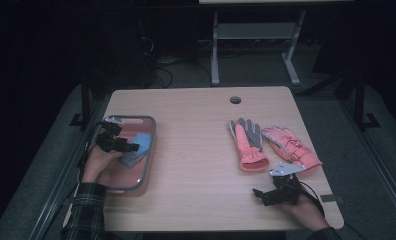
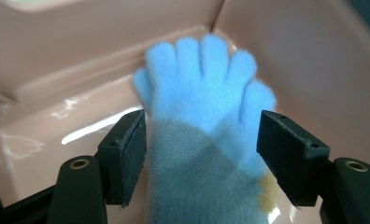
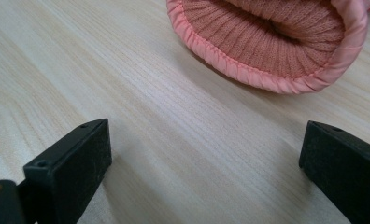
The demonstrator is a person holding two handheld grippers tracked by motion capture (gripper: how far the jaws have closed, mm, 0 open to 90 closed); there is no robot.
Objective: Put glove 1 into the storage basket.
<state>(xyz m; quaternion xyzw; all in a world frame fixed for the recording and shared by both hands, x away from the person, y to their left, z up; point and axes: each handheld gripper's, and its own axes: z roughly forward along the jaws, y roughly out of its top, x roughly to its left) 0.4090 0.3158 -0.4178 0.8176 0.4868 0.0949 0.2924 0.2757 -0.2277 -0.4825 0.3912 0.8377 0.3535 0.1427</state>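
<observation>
A fluffy light-blue knitted glove with a grey cuff (image 2: 206, 135) is laid flat inside a shallow pink plastic tray with a grey rim (image 1: 148, 150), which is set at the left side of the pale wood-grain desk (image 1: 196, 165); its fingertips are pointed toward a tray corner. The left tongs (image 2: 202, 154) are held wide apart, astride the glove's palm, with nothing gripped; whether the pads touch the fabric cannot be told. The right tongs (image 3: 206, 168) are likewise spread fully, low over bare desk, nothing held. Just ahead of them is seen the ribbed open cuff of a pink-and-grey padded glove (image 3: 267, 42). A second pink padded glove (image 1: 291, 147) is laid just beside it, to its right.
</observation>
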